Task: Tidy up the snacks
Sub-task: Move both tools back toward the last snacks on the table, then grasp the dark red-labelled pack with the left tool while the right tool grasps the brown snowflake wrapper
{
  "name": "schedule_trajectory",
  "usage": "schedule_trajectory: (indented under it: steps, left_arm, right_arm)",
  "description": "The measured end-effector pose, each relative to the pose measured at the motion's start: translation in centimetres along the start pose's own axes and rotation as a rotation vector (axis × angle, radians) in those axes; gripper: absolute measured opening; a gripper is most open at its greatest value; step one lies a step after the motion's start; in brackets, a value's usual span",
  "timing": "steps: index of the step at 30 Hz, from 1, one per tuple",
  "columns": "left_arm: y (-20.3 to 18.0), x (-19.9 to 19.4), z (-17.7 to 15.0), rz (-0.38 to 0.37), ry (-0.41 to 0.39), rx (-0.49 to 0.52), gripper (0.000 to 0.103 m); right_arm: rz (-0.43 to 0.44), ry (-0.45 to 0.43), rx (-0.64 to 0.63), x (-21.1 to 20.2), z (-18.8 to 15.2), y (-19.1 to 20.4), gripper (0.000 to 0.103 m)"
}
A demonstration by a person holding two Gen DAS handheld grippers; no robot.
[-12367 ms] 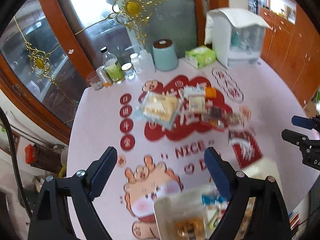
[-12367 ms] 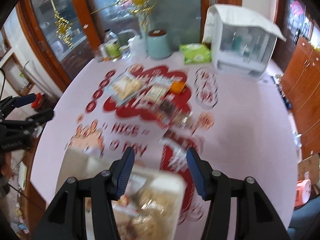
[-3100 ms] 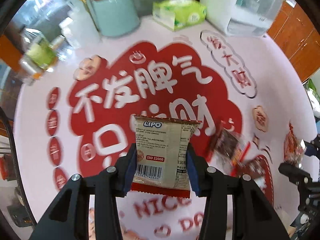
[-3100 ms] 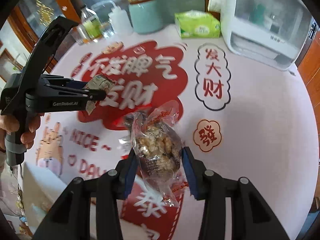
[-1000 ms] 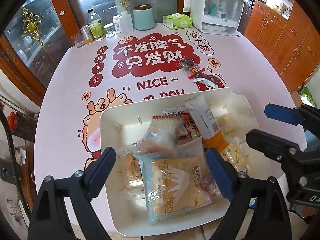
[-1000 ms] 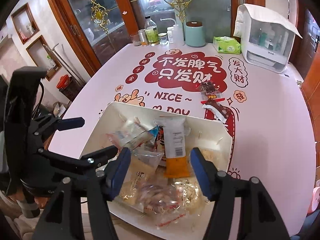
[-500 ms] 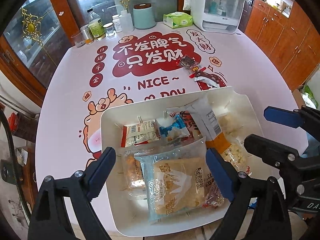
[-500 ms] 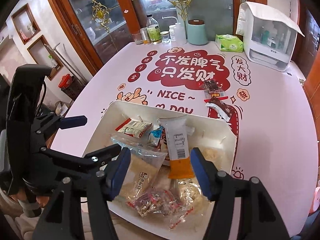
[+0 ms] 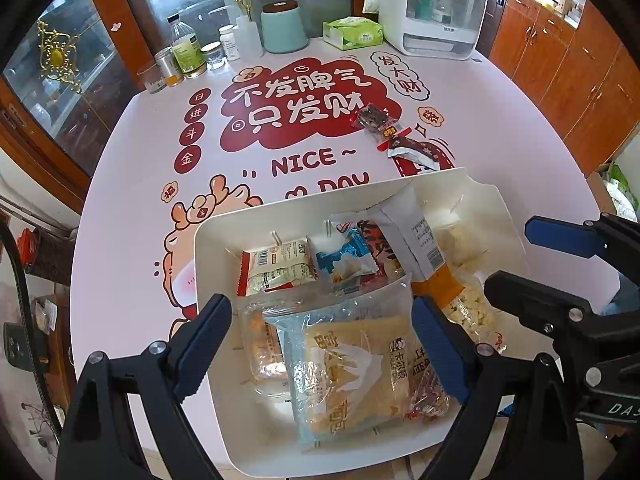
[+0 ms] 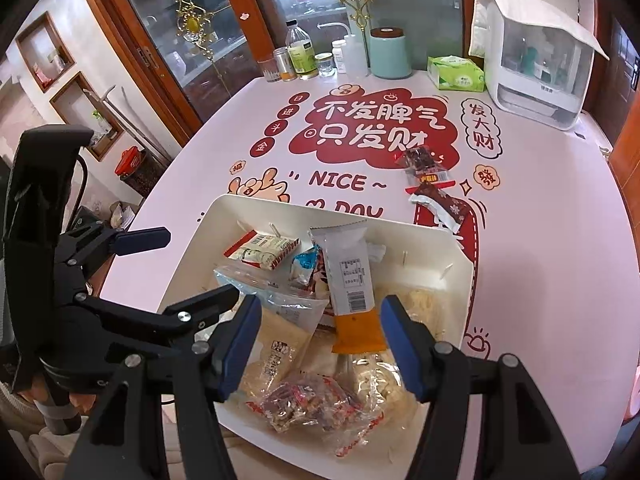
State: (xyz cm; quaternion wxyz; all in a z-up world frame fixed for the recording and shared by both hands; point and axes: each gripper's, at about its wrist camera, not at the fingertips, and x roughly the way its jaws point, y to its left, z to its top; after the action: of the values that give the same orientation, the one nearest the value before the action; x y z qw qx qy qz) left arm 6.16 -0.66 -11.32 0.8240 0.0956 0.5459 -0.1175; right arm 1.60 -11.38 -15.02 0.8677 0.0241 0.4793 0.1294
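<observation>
Both grippers, left (image 9: 320, 340) and right (image 10: 318, 344), open and empty above the tray (image 9: 208, 248); best reached next toward two packets (image 9: 394, 138) near the table's far right edge.

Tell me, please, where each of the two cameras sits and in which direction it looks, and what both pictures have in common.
Left wrist: sits on the left gripper, looking steeply down over the white tray of snacks; its own open fingers show, with the right gripper at the right edge.
Right wrist: sits on the right gripper, looking down at the tray from the other side; its fingers show, plus the left gripper and a hand.
Shared: tray, two dark snack packets on the table, teal canister.
</observation>
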Motion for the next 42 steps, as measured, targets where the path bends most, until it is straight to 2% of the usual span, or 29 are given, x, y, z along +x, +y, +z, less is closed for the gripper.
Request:
schedule_trajectory:
  steps: [7,12,19,22,26,30,35,42]
  left_arm:
    - [-0.1,0.3,0.9,0.011,0.001,0.025,0.091]
    - [-0.1,-0.4,3.6,0.059,-0.045,0.091,0.091]
    - [0.6,-2.5,11.5,0.144,-0.182,0.178,0.091]
    - [0.6,-1.9,15.6,0.145,-0.198,0.192,0.091]
    - [0.4,0.2,20.2,0.084,-0.171,0.198,0.092]
    - [0.0,4.4,23.2,0.035,-0.106,0.199,0.092]
    - [-0.3,9.5,23.9,0.018,-0.018,0.189,0.091]
    - [-1.1,14.7,23.8,0.016,0.062,0.217,0.092]
  right_arm:
    - [-0.014,-0.006,0.013,0.1,0.3,-0.8,0.063]
    - [-0.083,-0.045,-0.030,-0.6,2.3,-1.6,0.063]
    - [-0.212,-0.134,-0.138,-2.0,8.3,-4.0,0.063]
    - [-0.236,-0.136,-0.154,-1.2,11.3,-5.7,0.063]
    - [-0.235,-0.094,-0.190,1.6,14.6,-8.1,0.063]
    - [-0.225,0.000,-0.236,6.4,16.5,-10.6,0.063]
    - [-0.141,0.140,-0.264,13.1,15.8,-13.4,0.063]
    - [-0.059,0.267,-0.296,19.1,13.3,-14.6,0.063]
